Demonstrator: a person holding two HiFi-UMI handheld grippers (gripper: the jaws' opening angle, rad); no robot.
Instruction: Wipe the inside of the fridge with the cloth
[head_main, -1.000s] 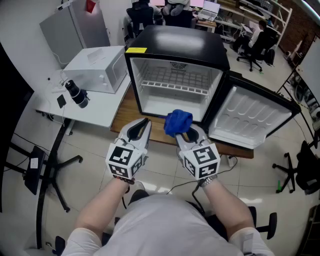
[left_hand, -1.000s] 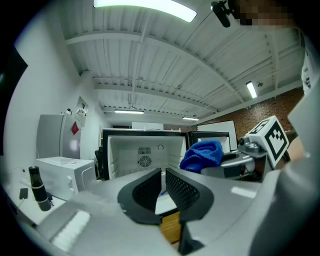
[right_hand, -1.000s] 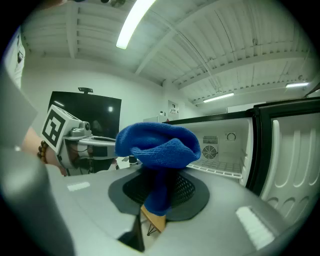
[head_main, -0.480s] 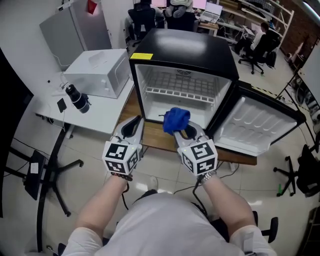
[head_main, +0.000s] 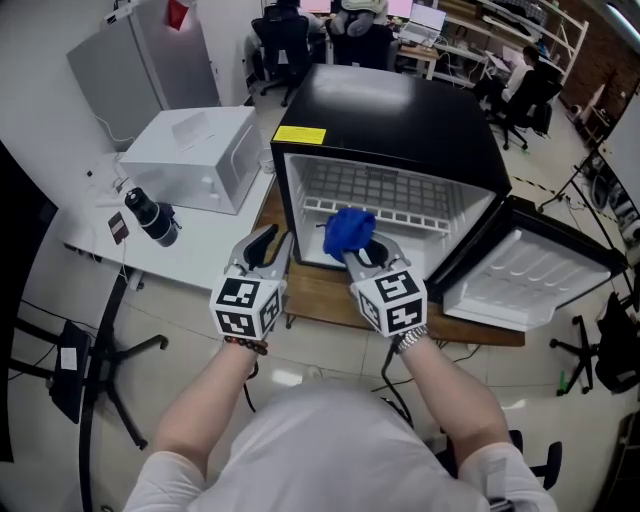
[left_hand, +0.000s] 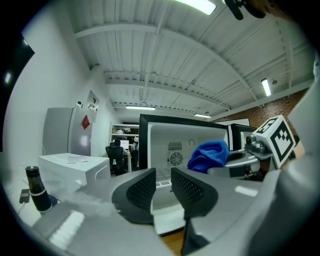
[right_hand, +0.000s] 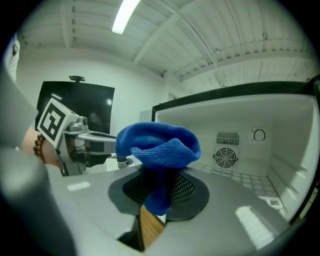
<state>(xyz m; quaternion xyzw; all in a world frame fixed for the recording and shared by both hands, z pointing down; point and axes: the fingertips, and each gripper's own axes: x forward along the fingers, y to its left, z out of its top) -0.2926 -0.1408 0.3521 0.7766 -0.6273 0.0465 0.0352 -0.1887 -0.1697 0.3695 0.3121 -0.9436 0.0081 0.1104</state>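
**Approach to the open fridge (head_main: 400, 100), from the head view and both gripper views.** We show the right gripper (head_main: 362, 254) with its jaws closed on the blue cloth (head_main: 348, 230). A fold is pinched between the pads and the bulk bunches above them. Compared with a second ago, the cloth has travelled from over the bench (head_main: 320, 296) in front of the fridge to the mouth of the cabinet. It now sits just before the wire shelf (head_main: 400, 190) and, as far as we can tell, touches no surface. The left gripper (head_main: 262, 242), almost shut a moment earlier, hangs beside the fridge's left wall. Its jaws are opening, and we see nothing between them. The door (head_main: 530, 280) stands swung wide to the right. We judge that the approach is nearly complete and that wiping has not begun. The next move calls for pressing the cloth against the floor or a wall of the interior. The shelf leaves limited room above, so we would expect the cloth to risk snagging there
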